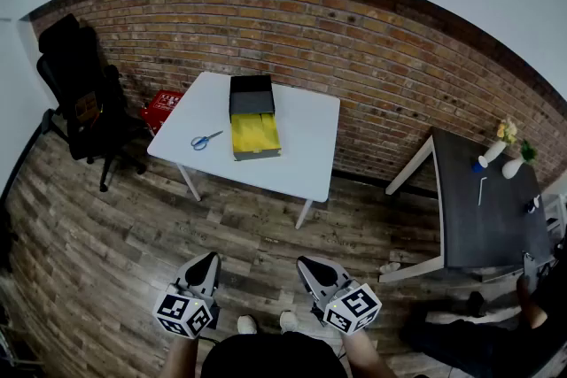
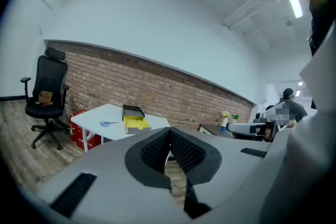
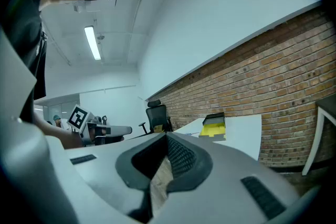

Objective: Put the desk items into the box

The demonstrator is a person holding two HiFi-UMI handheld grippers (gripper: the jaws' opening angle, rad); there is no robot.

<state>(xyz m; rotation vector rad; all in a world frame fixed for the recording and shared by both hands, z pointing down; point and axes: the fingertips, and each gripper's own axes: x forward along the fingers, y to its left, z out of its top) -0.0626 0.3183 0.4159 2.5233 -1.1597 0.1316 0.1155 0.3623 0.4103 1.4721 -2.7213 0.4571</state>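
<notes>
**Grippers Closed and Empty; Desk Items on Table**

The left gripper (image 1: 211, 259) and the right gripper (image 1: 306, 262) are being held low over the wooden plank floor (image 1: 115, 226), well apart from the white rectangular table (image 1: 306, 150). Both pairs of jaws are being held pressed together, with nothing gripped between them. The blue-handled scissors (image 1: 205, 140) are lying on the table, just beside the open black box with the yellow interior (image 1: 253, 134).
</notes>
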